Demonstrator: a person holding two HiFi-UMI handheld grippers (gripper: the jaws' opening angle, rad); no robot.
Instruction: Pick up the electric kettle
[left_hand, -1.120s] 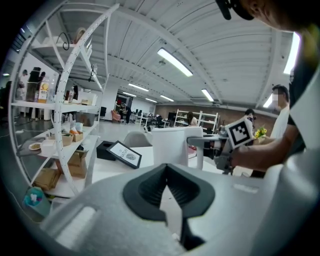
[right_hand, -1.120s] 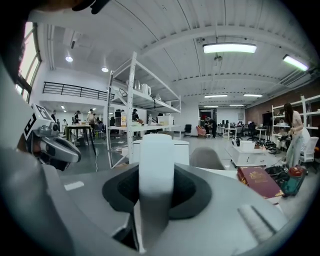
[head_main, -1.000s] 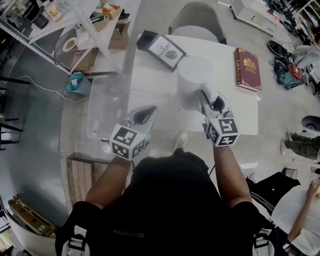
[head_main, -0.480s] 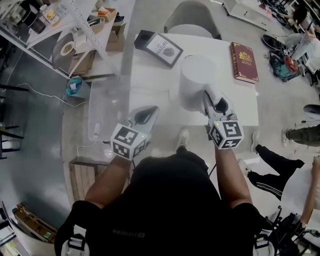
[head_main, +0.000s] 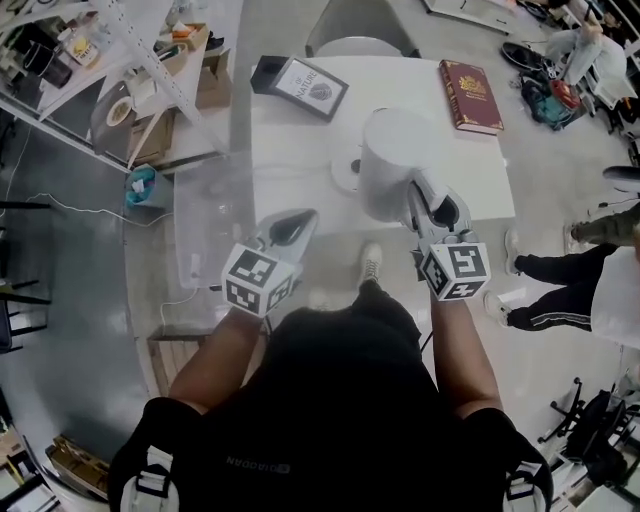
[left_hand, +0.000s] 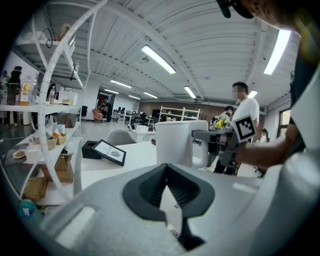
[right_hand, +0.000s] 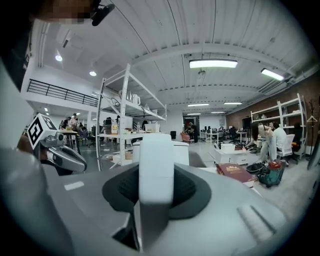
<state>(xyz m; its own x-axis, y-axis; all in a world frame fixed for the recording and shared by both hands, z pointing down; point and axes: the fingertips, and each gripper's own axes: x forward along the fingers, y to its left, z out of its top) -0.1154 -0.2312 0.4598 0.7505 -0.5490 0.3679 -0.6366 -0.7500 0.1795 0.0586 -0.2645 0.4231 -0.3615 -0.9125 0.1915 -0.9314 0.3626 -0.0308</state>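
**Item:** white cylindrical electric kettle (head_main: 392, 160), at the near right of the white worktop (head_main: 290, 150), just beside its round white base (head_main: 345, 176). I cannot tell if it has cleared the surface.

**Grip:** right gripper (head_main: 424, 203) fingers clamped on the kettle's white side handle (right_hand: 156, 165). Left gripper (head_main: 290, 230) fingers slightly apart, empty.

**Handling, my estimate:** rigid, smooth shell, heavier if filled. Hold by the handle and keep it upright.

**Legible:** "NATURE" on the black-framed card (head_main: 305, 85). I see no marking on the kettle.

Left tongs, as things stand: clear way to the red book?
Probably not. The kettle, gripped by its handle in the right tongs, sits between the empty left tongs and the red book.
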